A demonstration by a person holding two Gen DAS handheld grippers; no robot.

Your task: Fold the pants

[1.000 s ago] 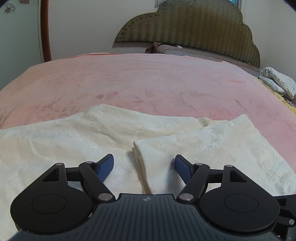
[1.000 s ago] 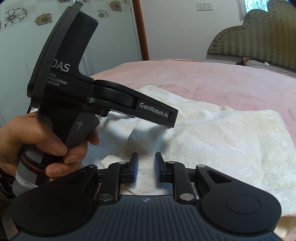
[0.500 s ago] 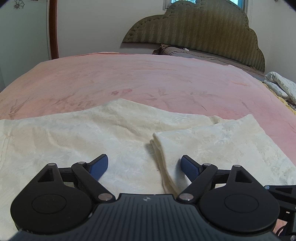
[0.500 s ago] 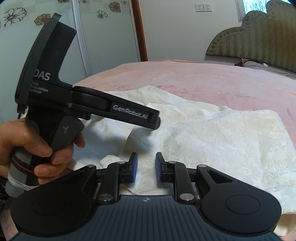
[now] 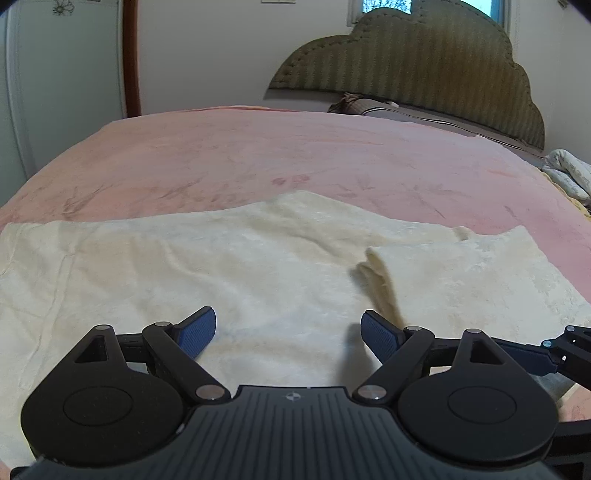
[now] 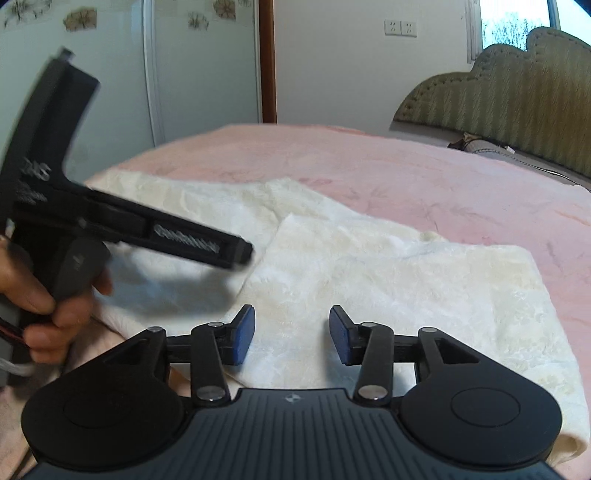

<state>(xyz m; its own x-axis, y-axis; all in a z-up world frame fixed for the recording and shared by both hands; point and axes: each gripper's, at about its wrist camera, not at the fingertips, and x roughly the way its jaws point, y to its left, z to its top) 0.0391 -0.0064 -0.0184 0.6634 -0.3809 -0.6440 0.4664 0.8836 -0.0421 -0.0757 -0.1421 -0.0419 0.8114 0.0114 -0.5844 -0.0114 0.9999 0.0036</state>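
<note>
The cream pants [image 5: 229, 266] lie spread across the near part of a pink bed [image 5: 295, 155], with one end folded back over the rest; the fold's thick edge [image 5: 380, 280] rises as a ridge running away from the cameras. Beyond the bedspread stands a scalloped olive headboard [image 5: 424, 74], with a dark pillow [image 5: 373, 107] at its foot and a bundle of pale printed bedding [image 5: 569, 173] at the right edge of the bed. The left tongs [image 5: 288, 332] hover over the flat single layer, blue pads wide apart with only cloth beneath them and nothing gripped; the fold's ridge sits just beyond the right-hand pad [image 5: 380, 338]. The right tongs [image 6: 291, 334] hang over the folded layer, jaws opening, pads clear of the fabric and nothing clamped. Only the right wrist view shows the person's left hand [image 6: 44, 295] wrapped around the blurred black handle [image 6: 74, 229] of the left tool, which reaches over the left part of the pants and hides some cloth behind it; it also shows flowered wardrobe doors [image 6: 199, 74], a brown door frame [image 6: 267, 59] and 2 wall sockets [image 6: 400, 27]. Only the left wrist view shows the pants' far left end [image 5: 22, 236] and, low at right, a piece of the right tool [image 5: 565, 350]. No container is in sight.
</note>
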